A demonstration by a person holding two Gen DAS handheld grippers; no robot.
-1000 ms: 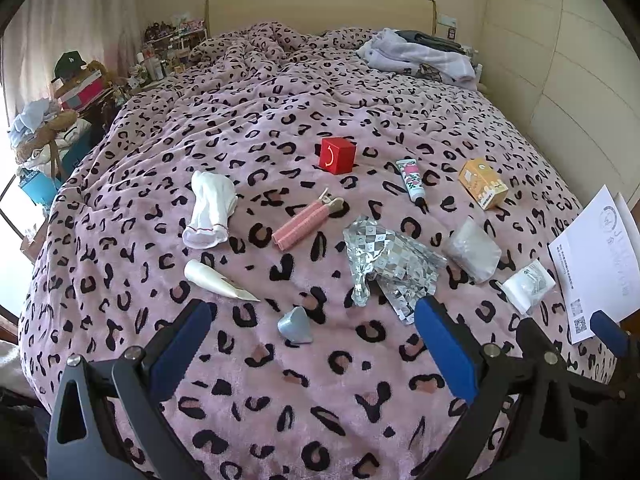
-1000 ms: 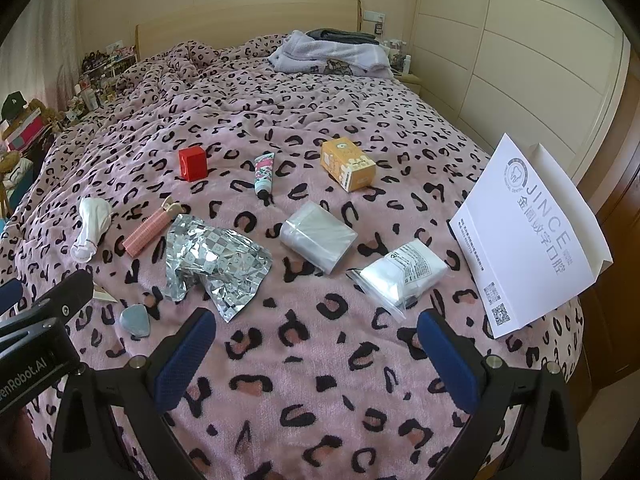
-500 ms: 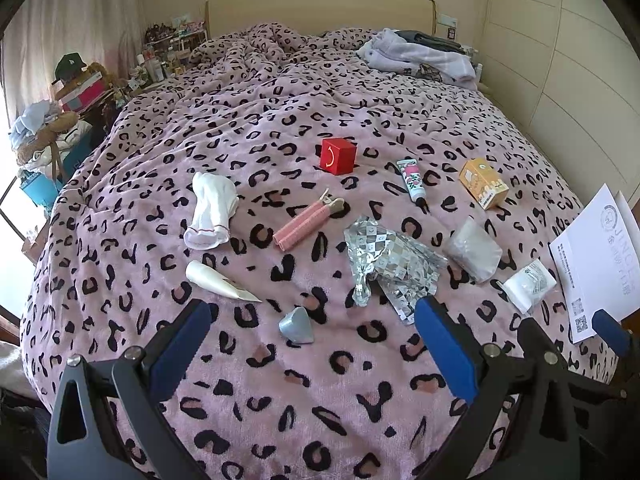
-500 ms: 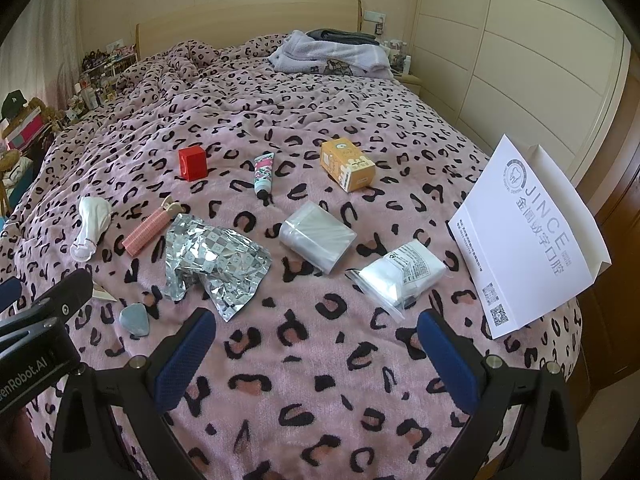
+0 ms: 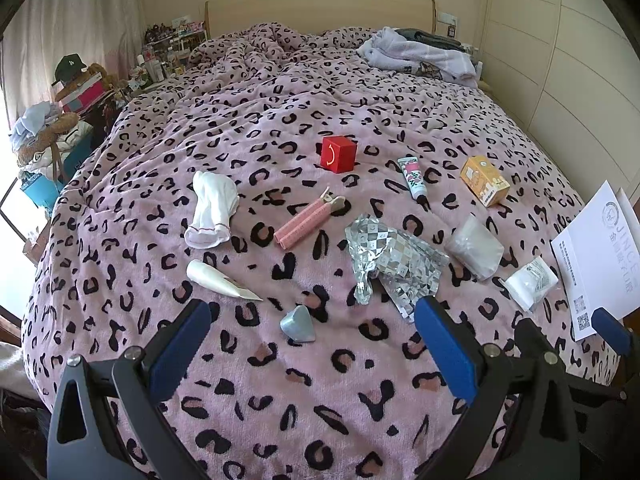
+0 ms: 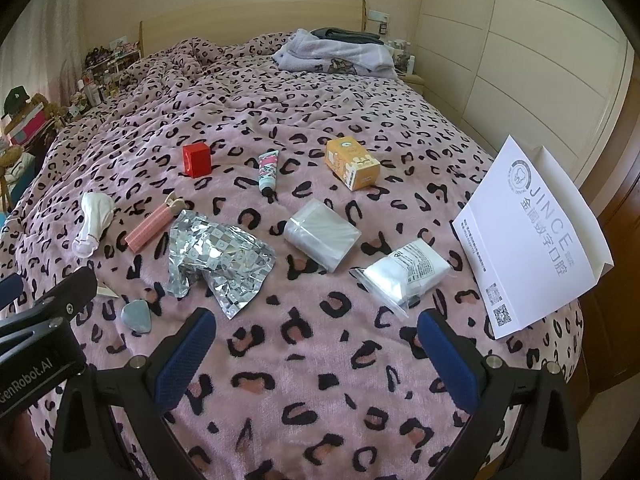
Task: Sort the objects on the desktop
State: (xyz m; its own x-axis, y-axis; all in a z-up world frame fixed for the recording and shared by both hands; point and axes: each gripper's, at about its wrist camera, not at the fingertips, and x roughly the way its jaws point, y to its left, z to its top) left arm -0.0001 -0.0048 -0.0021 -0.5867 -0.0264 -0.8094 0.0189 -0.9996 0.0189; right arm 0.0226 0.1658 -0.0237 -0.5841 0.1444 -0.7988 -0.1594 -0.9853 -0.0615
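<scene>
Small objects lie scattered on a pink leopard-print blanket (image 5: 320,392): a red cube (image 5: 338,154), white sock (image 5: 211,210), pink roller (image 5: 306,224), white tube (image 5: 218,280), grey pebble-shaped piece (image 5: 298,324), crumpled foil bag (image 5: 394,260), floral tube (image 5: 412,174), orange box (image 5: 484,180), clear bag (image 5: 474,248), white packet (image 5: 530,284) and a white paper bag (image 6: 528,236). My left gripper (image 5: 312,348) is open and empty above the near blanket, just short of the grey piece. My right gripper (image 6: 316,354) is open and empty, nearer than the foil bag (image 6: 220,256) and white packet (image 6: 408,272).
Folded clothes (image 5: 420,54) lie at the head of the bed by the headboard. A cluttered shelf and boxes (image 5: 76,92) stand left of the bed. A panelled wardrobe wall (image 6: 540,60) runs along the right. The left gripper's body shows in the right wrist view (image 6: 36,344).
</scene>
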